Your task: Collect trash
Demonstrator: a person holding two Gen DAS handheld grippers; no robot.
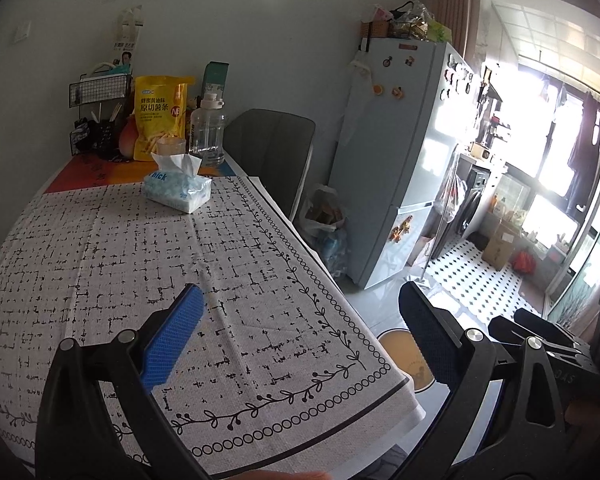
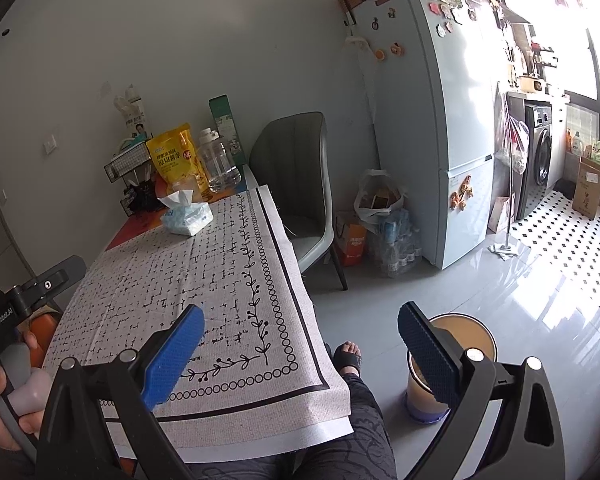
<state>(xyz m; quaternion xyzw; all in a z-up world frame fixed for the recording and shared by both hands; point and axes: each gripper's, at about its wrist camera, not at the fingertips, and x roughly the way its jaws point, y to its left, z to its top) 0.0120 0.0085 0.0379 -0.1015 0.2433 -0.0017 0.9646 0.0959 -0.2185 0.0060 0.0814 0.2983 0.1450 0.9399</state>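
Blue-padded, both the left gripper and right gripper gape empty; no trash shows ahead, so collecting looks finished, bin beneath the right one.

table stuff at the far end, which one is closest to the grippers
The tissue pack, lying on the patterned cloth. The yellow snack bag and clear water bottle stand behind it, nearer the wall.

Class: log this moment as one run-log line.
left gripper open, empty | right gripper open, empty | bin on floor
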